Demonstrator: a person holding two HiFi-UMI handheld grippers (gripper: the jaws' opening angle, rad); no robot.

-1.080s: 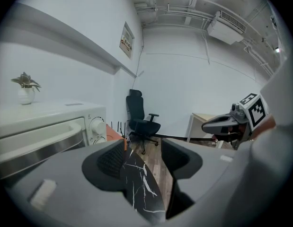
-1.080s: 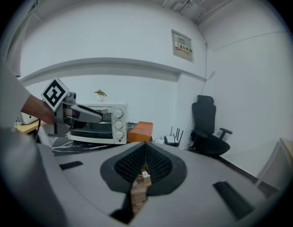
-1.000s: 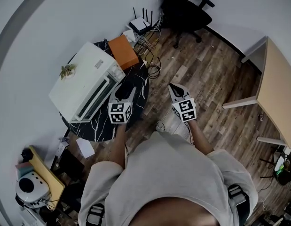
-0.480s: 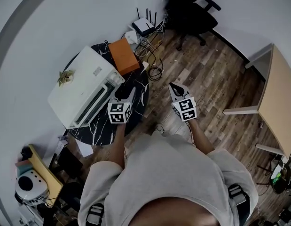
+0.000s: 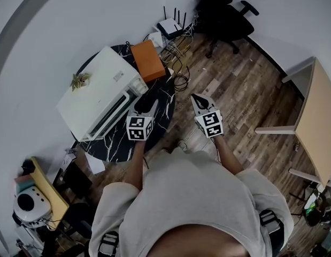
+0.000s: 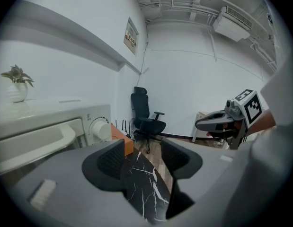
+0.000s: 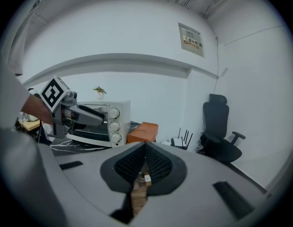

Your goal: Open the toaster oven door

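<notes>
Underfoot, wooden floor point(image 5: 235, 100), filling the right half of the head view. At the far right, a pale wooden desk point(image 5: 317, 116).

Left of centre, close to the white wall: a round counter point(image 5: 120, 143) of dark, white-veined marble. Carries the white toaster oven point(image 5: 101, 98) on its wall side, door shut, long handle point(image 5: 109, 115) and glass front turned toward the person, knobs at the end nearest the hand-held grippers.

At the top, a black office chair point(image 5: 224, 9) on the floor, well apart from the counter.

Just beside the toaster oven's knob end, an orange box point(image 5: 149, 60), with a tangle of cables and a router point(image 5: 172, 28) beyond it.

Left hand-held gripper point(image 5: 143, 105): hovers over the counter's bare marble near the toaster oven's knob end, apart from the door and handle. Holds nothing; jaws wide, with only veined marble between them in the left gripper view.

Right hand-held gripper point(image 5: 200, 99): hangs over the floor, past the counter's edge, pointing toward the chair. Jaws pressed together, empty in the right gripper view.

On top of the toaster oven, a small potted plant point(image 5: 79, 80).
</notes>
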